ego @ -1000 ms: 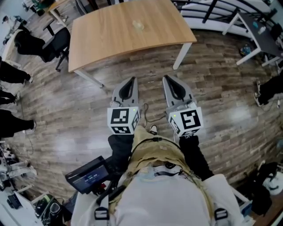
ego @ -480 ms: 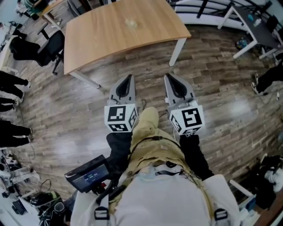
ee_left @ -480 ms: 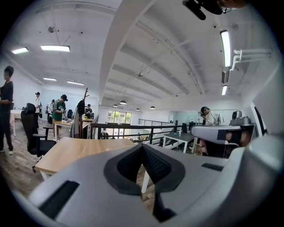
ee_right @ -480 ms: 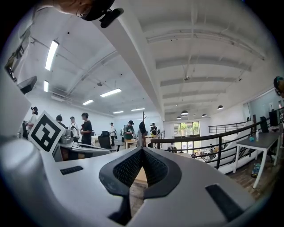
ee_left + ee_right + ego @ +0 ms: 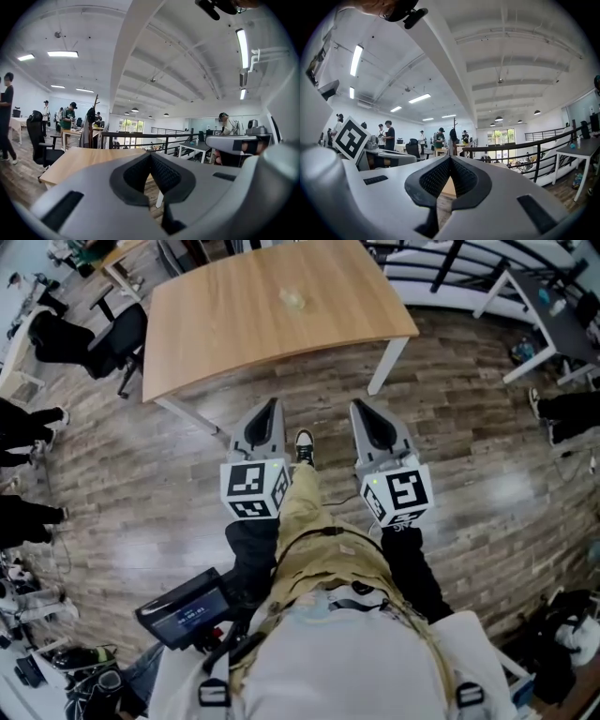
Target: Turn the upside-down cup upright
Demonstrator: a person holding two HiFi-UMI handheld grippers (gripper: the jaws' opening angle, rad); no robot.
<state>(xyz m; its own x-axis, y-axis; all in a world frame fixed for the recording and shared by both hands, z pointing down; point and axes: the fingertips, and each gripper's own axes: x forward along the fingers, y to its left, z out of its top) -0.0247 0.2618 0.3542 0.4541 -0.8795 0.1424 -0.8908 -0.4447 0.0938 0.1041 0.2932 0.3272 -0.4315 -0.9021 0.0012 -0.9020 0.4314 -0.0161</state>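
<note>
A small clear cup [image 5: 294, 300] stands on the wooden table [image 5: 234, 324] at the top of the head view; it is too small to tell which way up it is. My left gripper [image 5: 272, 403] and right gripper [image 5: 359, 405] are held side by side over the floor, well short of the table, both pointing at it. Both are shut with nothing between the jaws. In the left gripper view the shut left gripper [image 5: 150, 155] points across the table top [image 5: 79, 161]. The right gripper view shows the right gripper [image 5: 450, 158] shut and empty too.
A black office chair [image 5: 103, 334] stands at the table's left end. People's legs [image 5: 28, 413] line the left edge. A dark desk [image 5: 562, 320] and white railing [image 5: 441, 277] are at the upper right. The person's shoe [image 5: 304, 444] is on the wood floor between the grippers.
The person's leg has swung forward, so the shoe now lies between the two grippers, closer to the table. Both grippers have moved slightly with the step and stay shut.
</note>
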